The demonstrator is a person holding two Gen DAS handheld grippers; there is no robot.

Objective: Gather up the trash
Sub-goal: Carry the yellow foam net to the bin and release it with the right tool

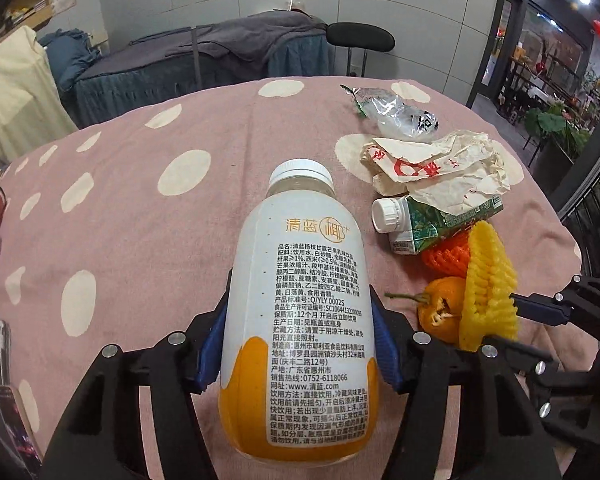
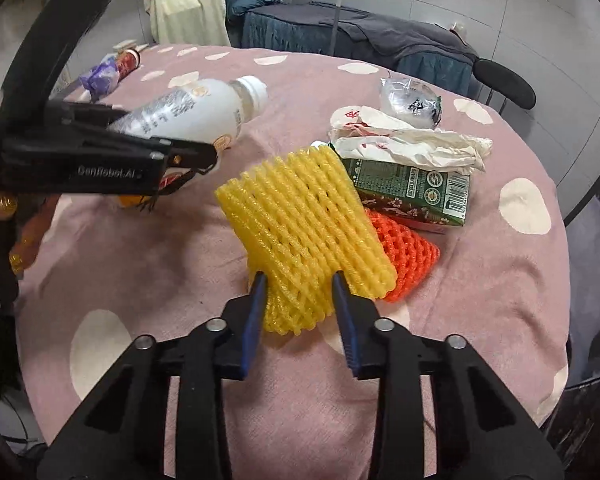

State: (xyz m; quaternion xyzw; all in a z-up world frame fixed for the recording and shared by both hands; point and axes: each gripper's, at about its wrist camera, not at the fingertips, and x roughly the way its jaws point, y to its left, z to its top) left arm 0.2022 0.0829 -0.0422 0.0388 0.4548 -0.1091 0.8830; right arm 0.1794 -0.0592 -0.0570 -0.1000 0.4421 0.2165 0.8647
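My left gripper (image 1: 300, 336) is shut on a white plastic bottle (image 1: 300, 300) with an orange base and holds it above the pink dotted tablecloth (image 1: 140, 220); the bottle also shows in the right wrist view (image 2: 188, 114). My right gripper (image 2: 300, 296) is shut on a yellow foam fruit net (image 2: 304, 220), which also shows in the left wrist view (image 1: 486, 284). An orange foam net (image 2: 408, 256), a green carton (image 2: 412, 192), crumpled paper wrappers (image 2: 408, 140) and a clear plastic bag (image 2: 412, 100) lie beyond it.
An orange fruit peel (image 1: 440, 312) lies beside the yellow net. A purple wrapper (image 2: 100, 76) and a red cup (image 2: 128, 62) lie at the table's far left. A black stool (image 1: 360, 38) and a covered bed (image 1: 228, 52) stand behind the table.
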